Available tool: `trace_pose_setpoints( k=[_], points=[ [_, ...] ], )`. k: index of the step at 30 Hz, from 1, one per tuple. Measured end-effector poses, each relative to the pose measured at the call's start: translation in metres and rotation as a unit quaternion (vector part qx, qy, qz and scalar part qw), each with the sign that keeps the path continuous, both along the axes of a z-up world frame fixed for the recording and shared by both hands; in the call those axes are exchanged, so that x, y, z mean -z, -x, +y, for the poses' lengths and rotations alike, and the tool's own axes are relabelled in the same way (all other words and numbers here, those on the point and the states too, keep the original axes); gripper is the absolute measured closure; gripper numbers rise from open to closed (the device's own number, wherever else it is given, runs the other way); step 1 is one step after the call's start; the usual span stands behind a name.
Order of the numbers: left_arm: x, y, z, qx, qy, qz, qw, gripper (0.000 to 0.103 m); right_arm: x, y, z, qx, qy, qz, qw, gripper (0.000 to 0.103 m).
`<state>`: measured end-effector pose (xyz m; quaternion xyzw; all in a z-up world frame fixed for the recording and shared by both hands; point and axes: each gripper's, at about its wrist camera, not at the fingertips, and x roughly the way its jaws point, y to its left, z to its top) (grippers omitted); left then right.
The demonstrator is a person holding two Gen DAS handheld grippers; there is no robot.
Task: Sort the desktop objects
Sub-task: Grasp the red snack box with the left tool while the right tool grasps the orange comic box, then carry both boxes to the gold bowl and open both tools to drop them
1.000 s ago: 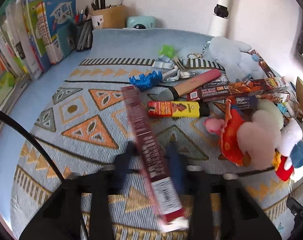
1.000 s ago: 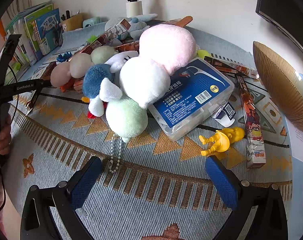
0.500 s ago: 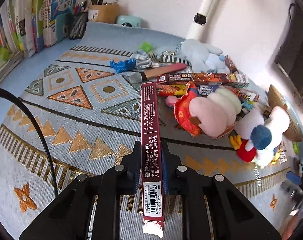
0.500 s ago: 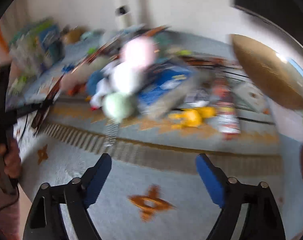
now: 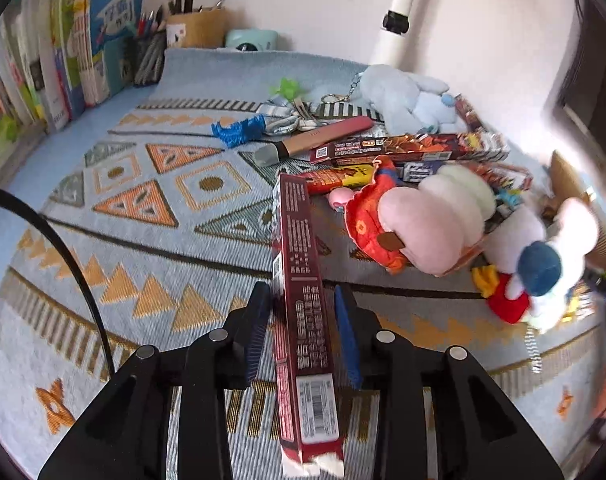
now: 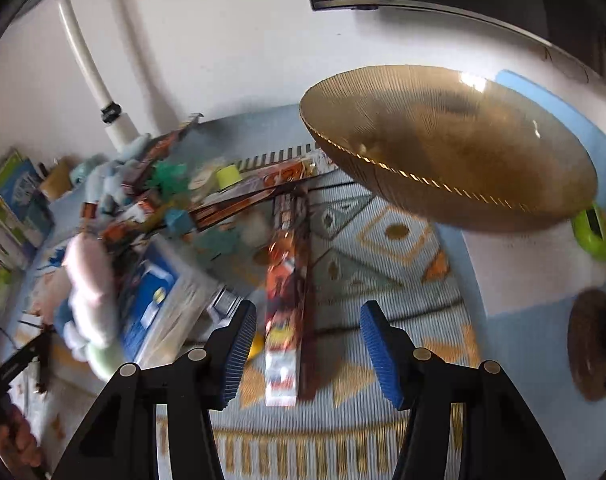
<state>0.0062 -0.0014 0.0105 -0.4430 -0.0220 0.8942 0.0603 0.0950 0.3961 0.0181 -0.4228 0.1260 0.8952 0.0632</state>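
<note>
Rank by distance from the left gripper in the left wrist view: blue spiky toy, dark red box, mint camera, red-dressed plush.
1. dark red box, between the jaws.
2. red-dressed plush, ahead right.
3. blue spiky toy, farther, ahead left.
4. mint camera, by the back wall.

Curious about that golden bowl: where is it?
In the right wrist view, the golden bowl sits upper right, near the wall, beyond the long orange box.

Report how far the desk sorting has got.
Little looks sorted: plush toys and long boxes lie jumbled on the mat. In hand: the left gripper's jaws have just been opening around a dark red box; the right gripper's have just been closing over an orange box, untouched. The rest remains.
</note>
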Motion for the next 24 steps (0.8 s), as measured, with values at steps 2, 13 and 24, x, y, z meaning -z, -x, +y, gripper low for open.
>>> trace_pose_setpoints(
  k=[2, 13, 24],
  points=[
    [0.001, 0.003, 0.008, 0.0, 0.028, 0.004, 0.9996, 0.073, 0.006, 0.015, -0.003, -0.008, -0.002, -0.013, 1.0, 0.052],
    [-0.01, -0.02, 0.0, 0.026, -0.029, -0.001, 0.9992, 0.089, 0.012, -0.004, -0.015, -0.05, 0.015, -0.006, 0.999, 0.085],
    [-0.069, -0.064, 0.046, 0.109, -0.098, 0.056, 0.9876, 0.089, -0.051, -0.082, -0.031, -0.095, 0.07, 0.113, 0.987, 0.085]
  ],
)
